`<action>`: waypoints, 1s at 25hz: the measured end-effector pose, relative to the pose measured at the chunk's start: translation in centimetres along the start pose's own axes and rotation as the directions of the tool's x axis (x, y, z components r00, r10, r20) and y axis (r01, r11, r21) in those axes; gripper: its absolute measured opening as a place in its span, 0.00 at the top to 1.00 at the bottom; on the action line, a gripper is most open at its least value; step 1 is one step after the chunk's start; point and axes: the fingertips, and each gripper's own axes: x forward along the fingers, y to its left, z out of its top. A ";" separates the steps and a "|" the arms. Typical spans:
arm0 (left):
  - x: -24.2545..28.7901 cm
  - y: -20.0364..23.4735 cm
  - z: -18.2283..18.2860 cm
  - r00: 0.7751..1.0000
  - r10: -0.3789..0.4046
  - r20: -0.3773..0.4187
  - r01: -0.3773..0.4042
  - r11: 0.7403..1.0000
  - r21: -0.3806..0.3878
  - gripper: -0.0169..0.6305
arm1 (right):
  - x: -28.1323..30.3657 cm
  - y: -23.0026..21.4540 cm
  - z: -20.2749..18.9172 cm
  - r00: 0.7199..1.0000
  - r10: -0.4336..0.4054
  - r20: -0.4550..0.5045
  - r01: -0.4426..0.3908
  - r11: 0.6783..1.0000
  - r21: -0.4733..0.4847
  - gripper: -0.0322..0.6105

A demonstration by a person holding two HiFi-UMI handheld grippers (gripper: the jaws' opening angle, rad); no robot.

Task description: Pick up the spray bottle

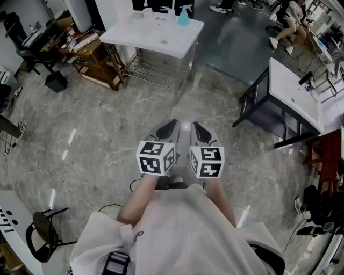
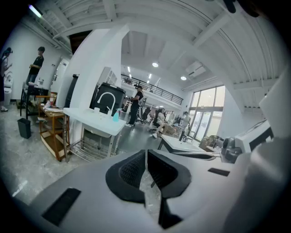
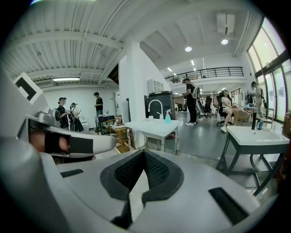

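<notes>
Your left gripper [image 1: 167, 129] and right gripper [image 1: 200, 132], both closed and empty, hang over marbled floor [image 1: 107, 107] well short of the table [image 1: 156, 38]. The spray bottle [image 1: 184, 16] on it is tiny, details lost.

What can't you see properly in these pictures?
- Spray bottle: tiny and far in every view; how full it is can't be told.
- Small things on the white table: head view, too small to name.
- Person's hands: head view, hidden behind left gripper and right gripper.

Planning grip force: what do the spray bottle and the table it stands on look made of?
Spray bottle: probably plastic, with a teal-tinted body and a paler trigger head. Table: smooth matte white top, maybe laminate; the thin grey frame below looks like metal.
</notes>
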 end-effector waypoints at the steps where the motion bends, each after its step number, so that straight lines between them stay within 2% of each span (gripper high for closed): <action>1: 0.1 0.0 0.0 1.000 0.000 0.001 0.000 1.000 0.003 0.92 | 0.0 0.0 0.0 1.000 0.002 -0.001 -0.002 1.000 -0.001 0.91; 12: 0.8 -0.9 -0.6 1.000 0.000 -0.001 0.000 0.999 0.032 0.92 | -0.3 -0.6 -0.2 0.999 0.030 0.017 -0.030 0.999 0.027 0.91; 25: 2.1 -1.3 -0.8 1.000 -0.006 -0.010 0.007 0.999 0.039 0.92 | -0.5 -2.4 0.1 1.000 0.008 0.024 -0.009 0.998 0.058 0.91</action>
